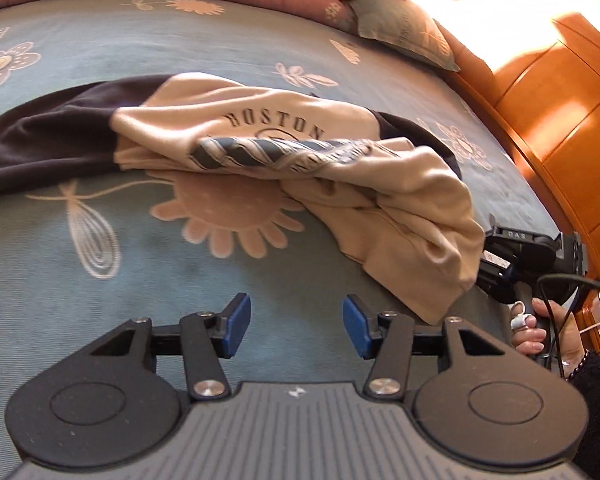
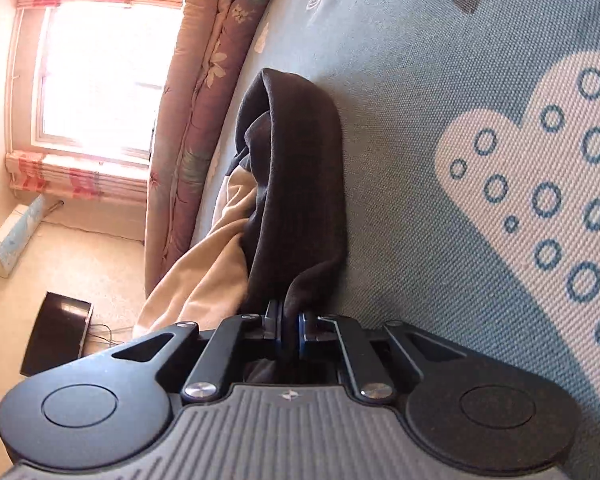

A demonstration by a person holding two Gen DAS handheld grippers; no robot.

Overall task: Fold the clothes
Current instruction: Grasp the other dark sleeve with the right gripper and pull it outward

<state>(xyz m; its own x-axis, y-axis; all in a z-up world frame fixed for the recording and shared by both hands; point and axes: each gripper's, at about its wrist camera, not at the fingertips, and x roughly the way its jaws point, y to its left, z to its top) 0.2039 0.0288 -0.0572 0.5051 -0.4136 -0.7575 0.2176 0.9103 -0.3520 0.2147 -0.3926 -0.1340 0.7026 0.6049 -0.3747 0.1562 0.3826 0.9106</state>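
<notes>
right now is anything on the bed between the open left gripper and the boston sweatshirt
Nothing visible. Only bare bedspread lies between the left gripper and the sweatshirt. The right gripper is shut on its dark sleeve.

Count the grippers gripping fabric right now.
1. The right gripper has its jaws shut on the sweatshirt's dark sleeve. The left gripper hovers open over the bedspread, holding nothing.

Dark sleeve (image 1: 40, 148) cut off at left frame edge; sweatshirt (image 1: 416, 216) hides right tongs' tips; lower chest lettering (image 1: 332, 158) blurred, unreadable.
</notes>
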